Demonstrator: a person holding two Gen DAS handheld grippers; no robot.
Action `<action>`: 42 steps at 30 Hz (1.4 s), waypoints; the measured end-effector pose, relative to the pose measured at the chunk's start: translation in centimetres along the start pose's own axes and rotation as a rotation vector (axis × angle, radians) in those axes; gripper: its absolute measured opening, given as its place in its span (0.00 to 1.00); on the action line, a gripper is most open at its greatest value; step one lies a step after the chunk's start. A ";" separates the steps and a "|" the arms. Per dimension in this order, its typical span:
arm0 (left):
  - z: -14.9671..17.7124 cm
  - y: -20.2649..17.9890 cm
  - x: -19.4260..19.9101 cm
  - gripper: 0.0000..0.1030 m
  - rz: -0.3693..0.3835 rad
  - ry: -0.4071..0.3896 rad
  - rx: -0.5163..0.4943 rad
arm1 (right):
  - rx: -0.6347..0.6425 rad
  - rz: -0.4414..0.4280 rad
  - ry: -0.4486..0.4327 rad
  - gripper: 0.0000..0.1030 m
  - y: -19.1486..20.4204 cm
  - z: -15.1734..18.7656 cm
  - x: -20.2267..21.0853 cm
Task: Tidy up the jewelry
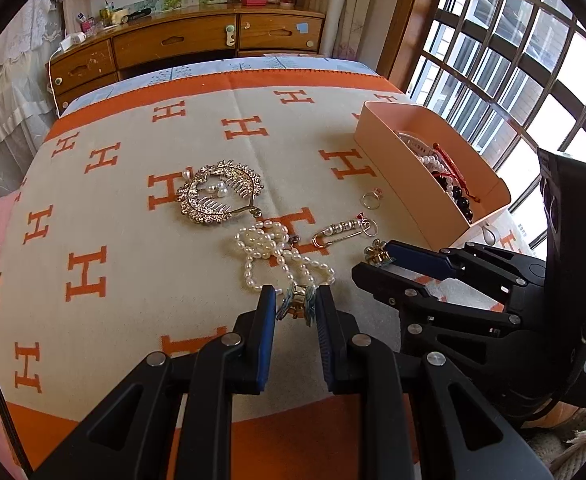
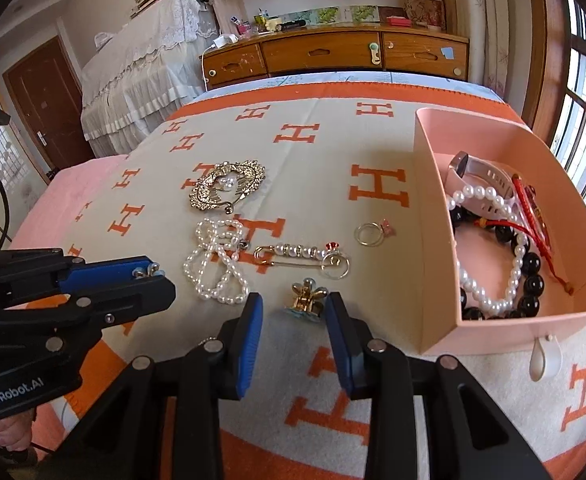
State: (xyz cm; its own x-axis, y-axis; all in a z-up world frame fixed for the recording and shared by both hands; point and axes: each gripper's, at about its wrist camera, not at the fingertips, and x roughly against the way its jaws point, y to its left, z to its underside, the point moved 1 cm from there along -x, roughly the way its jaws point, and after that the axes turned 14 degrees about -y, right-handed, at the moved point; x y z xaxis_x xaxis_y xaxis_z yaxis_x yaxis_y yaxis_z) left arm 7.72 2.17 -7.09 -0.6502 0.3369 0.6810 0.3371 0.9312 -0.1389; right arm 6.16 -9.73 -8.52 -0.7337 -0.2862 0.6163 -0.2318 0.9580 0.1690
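Wooden dresser (image 2: 333,54), barred window (image 1: 513,60), brown door (image 2: 45,100).

Both black plastic linkage grippers, the left gripper (image 1: 295,306) and the right gripper (image 2: 295,314), are fitted with blue ribbed pads and silver pivot screws; "GenRobot.AI" is printed white.

This is a bedroom in a home. A bed (image 2: 333,152) with an orange blanket stands before a wooden dresser (image 2: 333,54). A barred window (image 1: 513,60) has curtains (image 1: 349,8).
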 end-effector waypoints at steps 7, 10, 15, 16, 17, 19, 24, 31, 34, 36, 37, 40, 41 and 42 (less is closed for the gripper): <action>0.0 0.3 0.1 0.18 -0.004 -0.002 0.013 | 0.013 0.010 -0.009 0.20 -0.3 0.1 0.0; -0.3 0.1 0.4 0.18 -0.004 -0.002 0.008 | -0.031 -0.037 0.003 0.20 -0.9 0.1 0.3; -1.7 -1.2 1.4 0.17 0.010 -0.023 -0.024 | -0.070 -0.084 -0.016 0.20 -1.1 0.0 1.8; -2.1 -1.6 1.6 0.17 0.012 -0.028 -0.035 | -0.075 -0.092 -0.027 0.20 -1.2 -0.1 2.2; -2.5 -2.0 1.8 0.17 0.014 -0.032 -0.047 | -0.081 -0.102 -0.041 0.20 -1.3 -0.3 2.7; -3.4 -3.0 2.0 0.17 0.018 -0.043 -0.071 | -0.091 -0.114 -0.077 0.20 -1.7 -0.8 3.8; -6.0 -6.1 2.0 0.17 0.043 -0.075 -0.128 | -0.129 -0.109 -0.160 0.20 -3.7 -2.2 6.5; -10.1 -11.1 0.7 0.18 0.097 -0.122 -0.219 | -0.163 -0.013 -0.254 0.20 -7.9 -4.5 9.0; -12.2 -12.9 -0.6 0.18 0.110 -0.143 -0.242 | -0.184 0.057 -0.280 0.20 -9.9 -5.5 9.5; -13.7 -13.9 -1.7 0.18 0.119 -0.151 -0.245 | -0.201 0.095 -0.286 0.20 -11.3 -6.2 9.6; -14.3 -14.4 -2.2 0.18 0.123 -0.154 -0.244 | -0.207 0.108 -0.290 0.20 -12.0 -6.4 9.7; -16.0 -15.2 -4.4 0.18 0.125 -0.149 -0.231 | -0.206 0.142 -0.299 0.20 -13.0 -7.1 9.8; -16.3 -15.4 -5.2 0.17 0.129 -0.138 -0.220 | -0.205 0.148 -0.300 0.20 -13.2 -7.3 9.8; -16.5 -15.4 -6.0 0.17 0.133 -0.127 -0.211 | -0.203 0.152 -0.300 0.20 -13.3 -7.4 9.7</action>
State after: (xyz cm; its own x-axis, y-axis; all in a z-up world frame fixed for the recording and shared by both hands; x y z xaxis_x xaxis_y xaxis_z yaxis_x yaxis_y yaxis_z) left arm 17.67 -16.49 2.86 -0.6665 0.4813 0.5693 0.5510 0.8324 -0.0587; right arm 6.82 -25.15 0.90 -0.9111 -0.1044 0.3987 0.0033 0.9655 0.2604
